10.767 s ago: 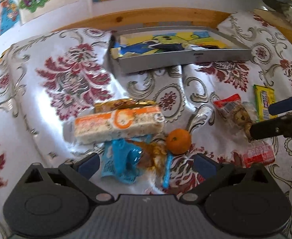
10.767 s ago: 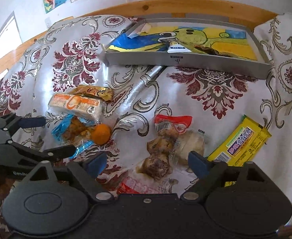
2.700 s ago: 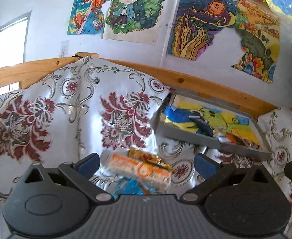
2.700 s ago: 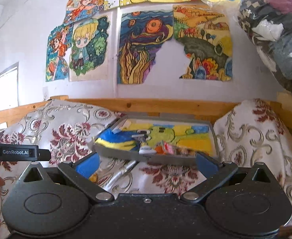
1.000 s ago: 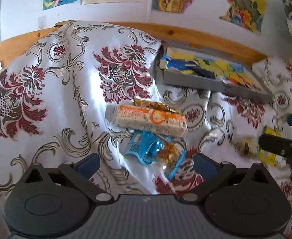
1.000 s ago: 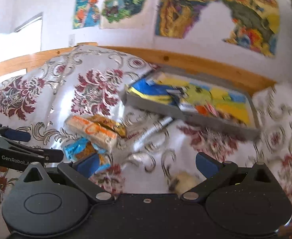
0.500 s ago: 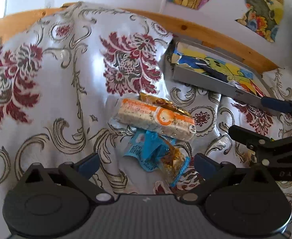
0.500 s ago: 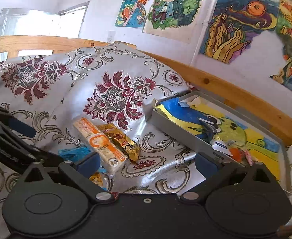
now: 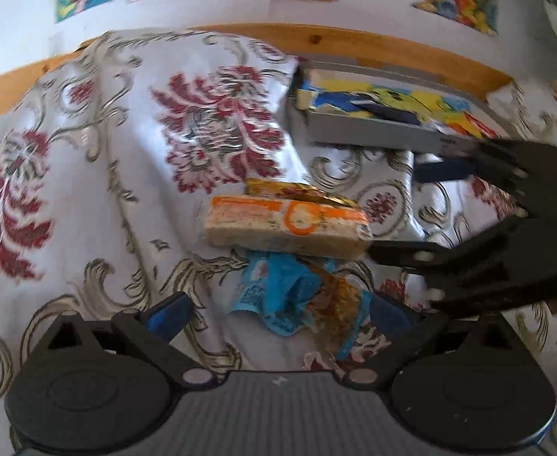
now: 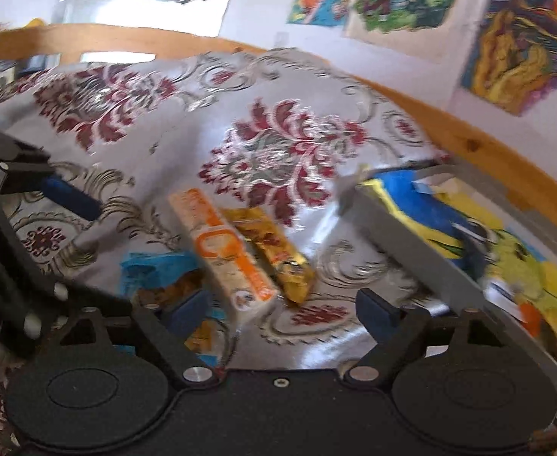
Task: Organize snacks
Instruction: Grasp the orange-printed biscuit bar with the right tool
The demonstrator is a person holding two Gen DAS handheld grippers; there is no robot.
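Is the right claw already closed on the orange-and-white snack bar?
No. In the right wrist view, the right claw is open and empty, with the orange-and-white snack bar lying on the cloth ahead.

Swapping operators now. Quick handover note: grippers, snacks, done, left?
Left gripper: open, empty, over the crumpled blue wrapper snack.
Right gripper: open, empty, at the near end of the long orange-and-white wrapped bar.
The gold foil packet lies beside that bar on the floral cloth.
Done: a few small items lie in the shallow grey tray.
Left: these three snacks. Others may be out of view.
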